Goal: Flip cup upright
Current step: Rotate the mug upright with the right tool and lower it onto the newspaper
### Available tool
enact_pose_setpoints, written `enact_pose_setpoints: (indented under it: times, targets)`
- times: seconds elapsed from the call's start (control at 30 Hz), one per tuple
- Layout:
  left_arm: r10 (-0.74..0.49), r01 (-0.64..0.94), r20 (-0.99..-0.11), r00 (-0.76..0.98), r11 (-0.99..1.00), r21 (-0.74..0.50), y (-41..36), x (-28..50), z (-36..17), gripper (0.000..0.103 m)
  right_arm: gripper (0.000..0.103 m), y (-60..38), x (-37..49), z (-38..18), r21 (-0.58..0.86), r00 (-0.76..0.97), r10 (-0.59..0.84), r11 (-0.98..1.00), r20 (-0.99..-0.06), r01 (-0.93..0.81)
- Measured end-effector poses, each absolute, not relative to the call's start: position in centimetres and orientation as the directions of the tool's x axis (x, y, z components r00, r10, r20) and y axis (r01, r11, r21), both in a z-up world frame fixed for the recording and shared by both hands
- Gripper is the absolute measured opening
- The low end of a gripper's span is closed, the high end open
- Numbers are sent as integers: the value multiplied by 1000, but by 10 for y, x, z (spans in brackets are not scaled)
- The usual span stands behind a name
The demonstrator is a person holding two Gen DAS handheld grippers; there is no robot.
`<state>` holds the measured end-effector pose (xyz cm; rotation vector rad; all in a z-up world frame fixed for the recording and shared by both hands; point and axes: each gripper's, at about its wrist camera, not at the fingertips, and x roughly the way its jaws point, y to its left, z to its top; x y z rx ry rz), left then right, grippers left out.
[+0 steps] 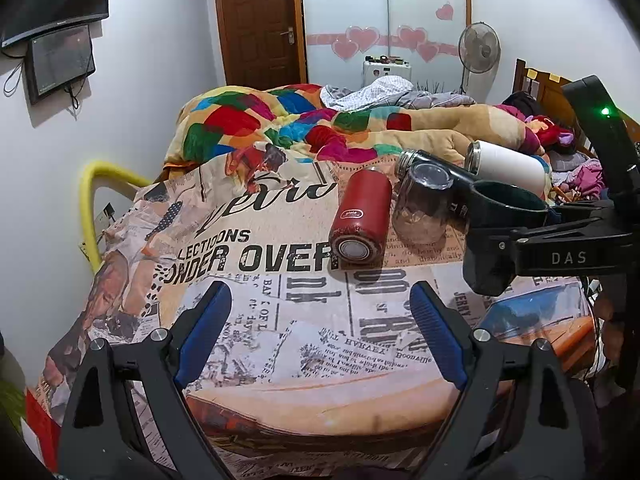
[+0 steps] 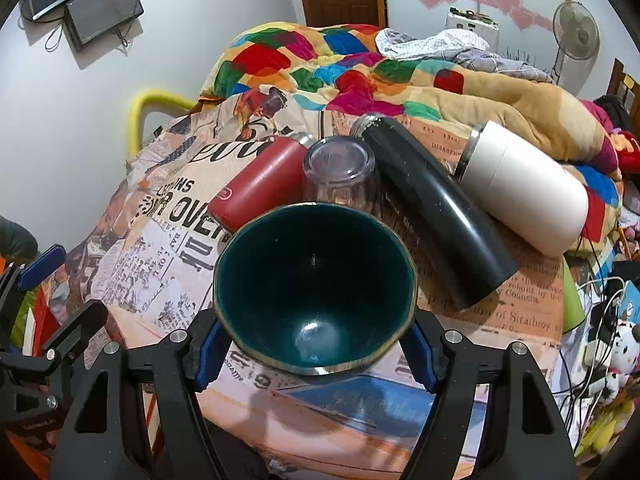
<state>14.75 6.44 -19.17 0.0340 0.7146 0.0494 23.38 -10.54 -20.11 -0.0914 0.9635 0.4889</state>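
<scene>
Right gripper [image 2: 316,344]: clamped on the dark teal cup [image 2: 314,288], mouth toward the camera, above the newspaper-print cloth [image 2: 512,312].
Left gripper [image 1: 320,320]: jaws apart, holding nothing.
Behind cup: inverted glass [image 2: 340,180], red flask [image 2: 256,188] lying.

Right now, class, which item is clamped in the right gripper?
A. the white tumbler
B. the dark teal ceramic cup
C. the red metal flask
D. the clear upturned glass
B: the right gripper has its blue pads on either side of the dark teal ceramic cup, mouth facing the camera, while the other three sit on the newspaper-print cloth.
</scene>
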Motion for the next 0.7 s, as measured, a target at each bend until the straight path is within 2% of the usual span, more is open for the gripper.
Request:
enact_pose_setpoints:
  times: [0.7]
  targets:
    - [48,-51,-673,738,999,16,71,151,-197,91,71,-85,224,-235,48,439,294,871,-849,-490]
